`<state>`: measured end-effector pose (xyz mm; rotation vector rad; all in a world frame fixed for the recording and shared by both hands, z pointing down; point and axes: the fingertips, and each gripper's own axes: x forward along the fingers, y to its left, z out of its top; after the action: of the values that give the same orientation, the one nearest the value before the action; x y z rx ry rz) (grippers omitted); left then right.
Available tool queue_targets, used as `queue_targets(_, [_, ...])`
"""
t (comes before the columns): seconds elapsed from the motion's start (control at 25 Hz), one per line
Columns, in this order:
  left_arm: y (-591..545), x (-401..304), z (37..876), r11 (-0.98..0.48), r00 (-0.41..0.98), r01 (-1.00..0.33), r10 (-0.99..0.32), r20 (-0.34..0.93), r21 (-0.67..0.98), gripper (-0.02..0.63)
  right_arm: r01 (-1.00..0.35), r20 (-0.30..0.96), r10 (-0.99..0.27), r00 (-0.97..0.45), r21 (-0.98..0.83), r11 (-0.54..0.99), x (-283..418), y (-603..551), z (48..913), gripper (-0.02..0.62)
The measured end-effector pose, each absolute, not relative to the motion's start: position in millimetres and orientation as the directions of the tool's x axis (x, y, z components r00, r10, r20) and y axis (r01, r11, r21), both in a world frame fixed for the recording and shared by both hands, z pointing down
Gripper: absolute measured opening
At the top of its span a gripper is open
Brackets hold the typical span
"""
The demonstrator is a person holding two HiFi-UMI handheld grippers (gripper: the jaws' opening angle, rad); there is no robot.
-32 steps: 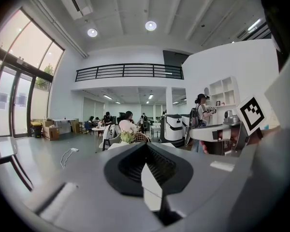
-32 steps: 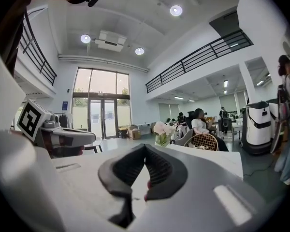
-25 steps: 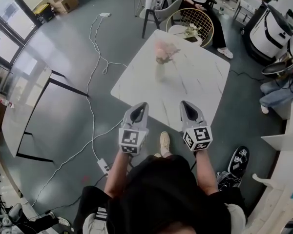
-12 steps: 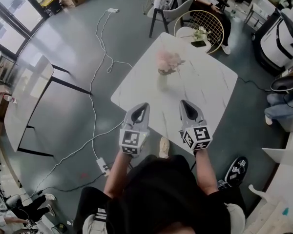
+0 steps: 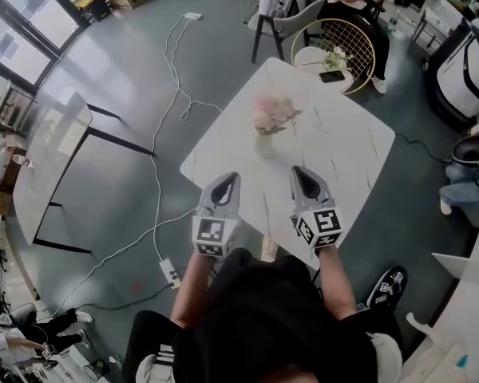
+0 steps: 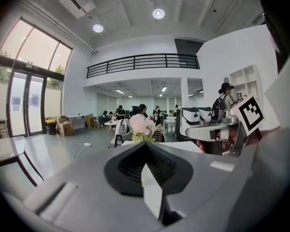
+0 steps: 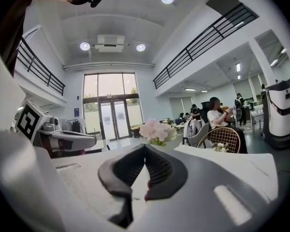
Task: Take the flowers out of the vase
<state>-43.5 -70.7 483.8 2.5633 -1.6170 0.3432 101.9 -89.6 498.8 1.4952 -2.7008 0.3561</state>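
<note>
A bunch of pale pink flowers (image 5: 270,112) stands in a clear vase (image 5: 263,144) near the middle of the white marble table (image 5: 343,146). Both grippers hover over the table's near edge, side by side, pointing at the vase and well short of it. My left gripper (image 5: 234,177) is shut with nothing in it, and so is my right gripper (image 5: 295,170). In the left gripper view the flowers (image 6: 139,124) rise just beyond the closed tips of the left gripper (image 6: 146,144), slightly left. In the right gripper view the flowers (image 7: 157,130) sit just past the right gripper (image 7: 145,147), slightly right.
A small plant (image 5: 333,57) and a dark phone (image 5: 331,76) lie at the table's far corner. Behind it stand a grey chair (image 5: 291,18) and a round wire chair (image 5: 335,38) with a seated person. Cables (image 5: 172,94) run over the floor at left, by a glass table (image 5: 52,158).
Both grippers have advanced together toward the table and now reach over its near edge. The vase and flowers have stayed in place. Both stay shut.
</note>
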Motion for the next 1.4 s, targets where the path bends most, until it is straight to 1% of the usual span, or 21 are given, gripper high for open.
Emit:
queue_targets(0.44, [-92,-40,488,-0.435,0.410,-0.899,-0.873,0.263,-0.042,0.006,-0.826,0.152,-0.818,-0.554,-0.217,0.520,100,-113,508,0.005])
queue_targets(1.04, [-149,-56,518,-0.522,0.499,-0.853,-0.808,0.314,0.011,0.006,-0.852,0.181,-0.845,-0.502,-0.268,0.449,79,-156,530,0.006])
queue_targets(1.24, [-163,-62,526,-0.534,0.511,-0.845,-0.790,0.338,0.026,0.007,-0.835,0.175,-0.839,-0.515,-0.325,0.445,70,-170,534,0.044])
queue_targets(1.4, [-173,-67,533,-0.542,0.514,-0.840,-0.779,0.358,0.026,0.006,-0.826,0.177,-0.834,-0.522,-0.349,0.442,62,-179,541,0.156])
